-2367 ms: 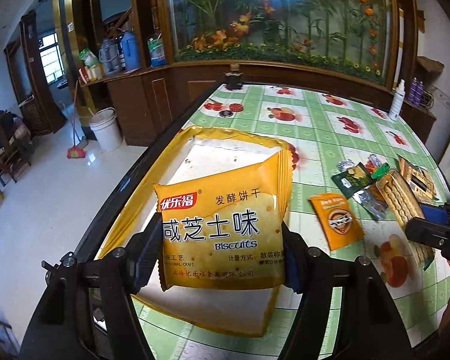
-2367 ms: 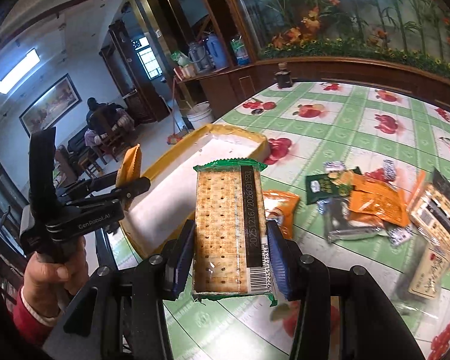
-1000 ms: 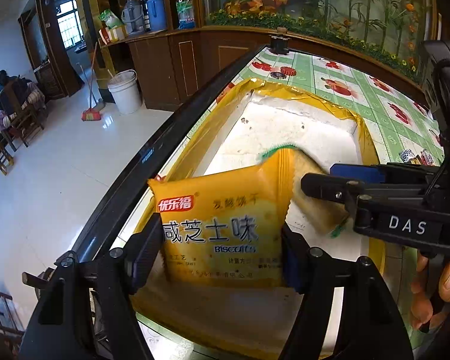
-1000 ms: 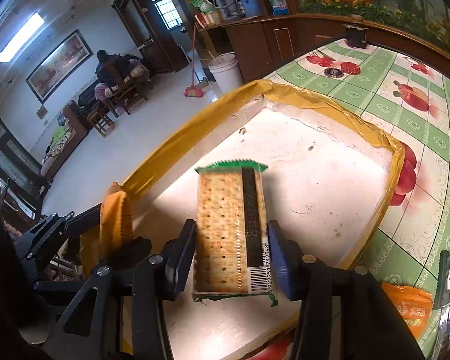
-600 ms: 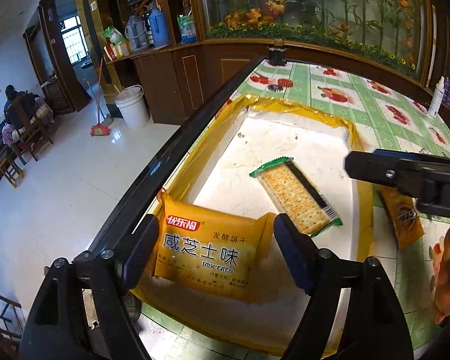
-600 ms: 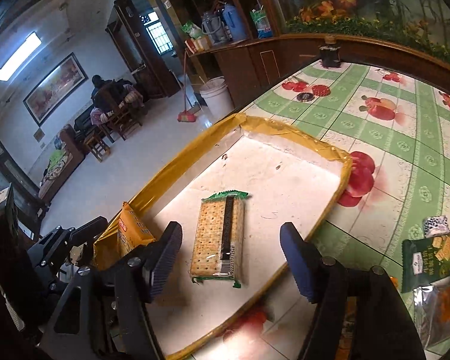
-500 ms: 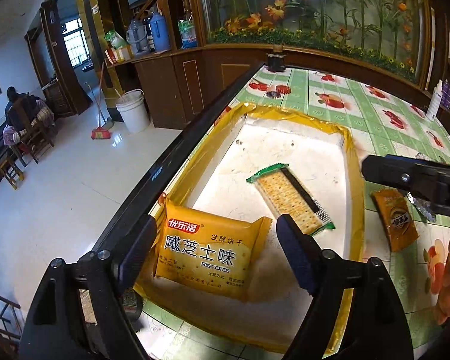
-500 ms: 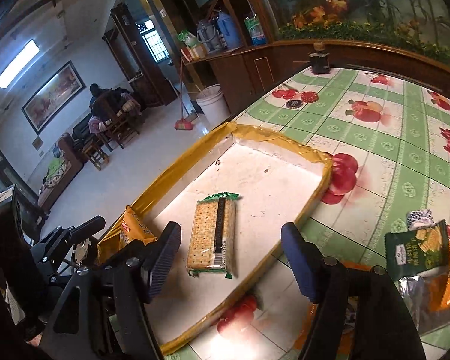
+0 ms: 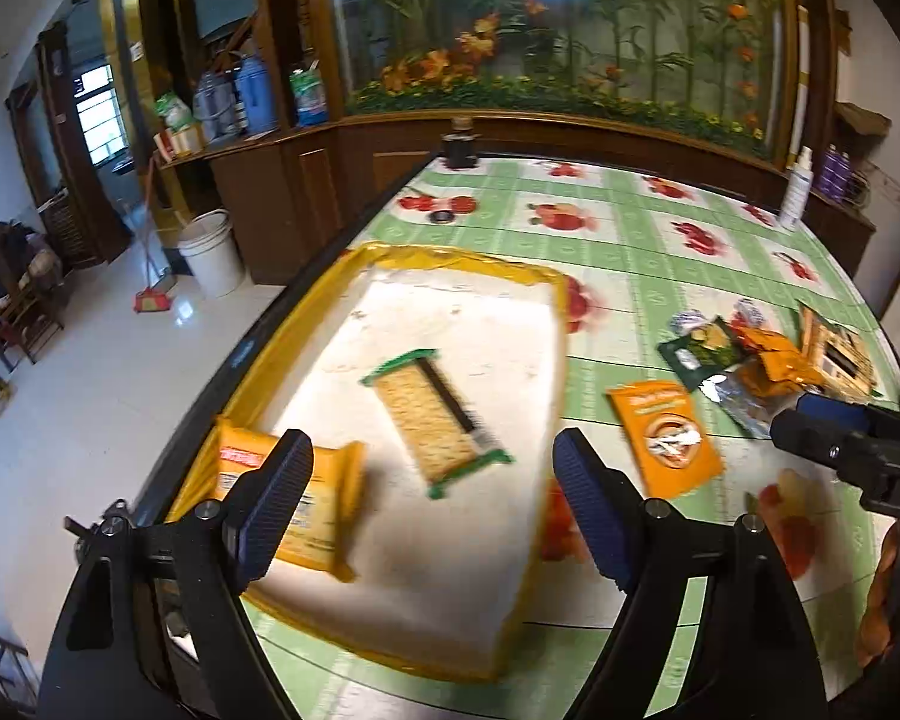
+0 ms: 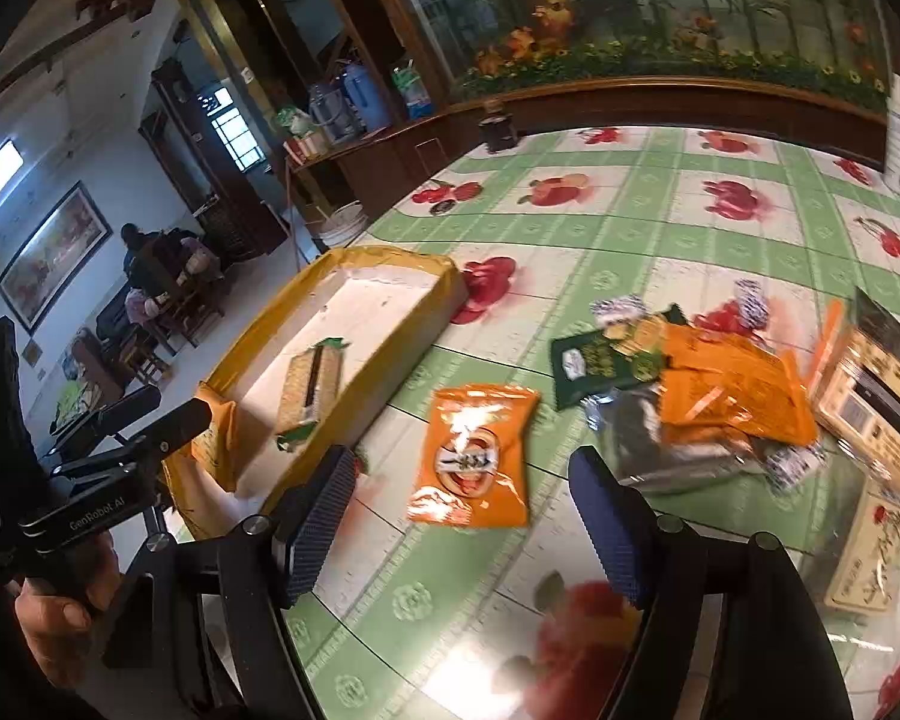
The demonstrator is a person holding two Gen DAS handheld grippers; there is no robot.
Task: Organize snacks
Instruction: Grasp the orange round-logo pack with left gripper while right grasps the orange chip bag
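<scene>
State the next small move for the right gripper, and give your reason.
Probably lower the right gripper over the orange packet and close on it. Its jaws, just opening, are empty; that packet lies flat on the table right ahead, nearest the tray, which already holds two packs.

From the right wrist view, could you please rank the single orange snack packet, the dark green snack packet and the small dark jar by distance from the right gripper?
1. The single orange snack packet lies on the tablecloth just ahead of the right gripper, between its open jaws.
2. The dark green snack packet lies farther back, to the right.
3. The small dark jar stands at the table's far edge.
</scene>
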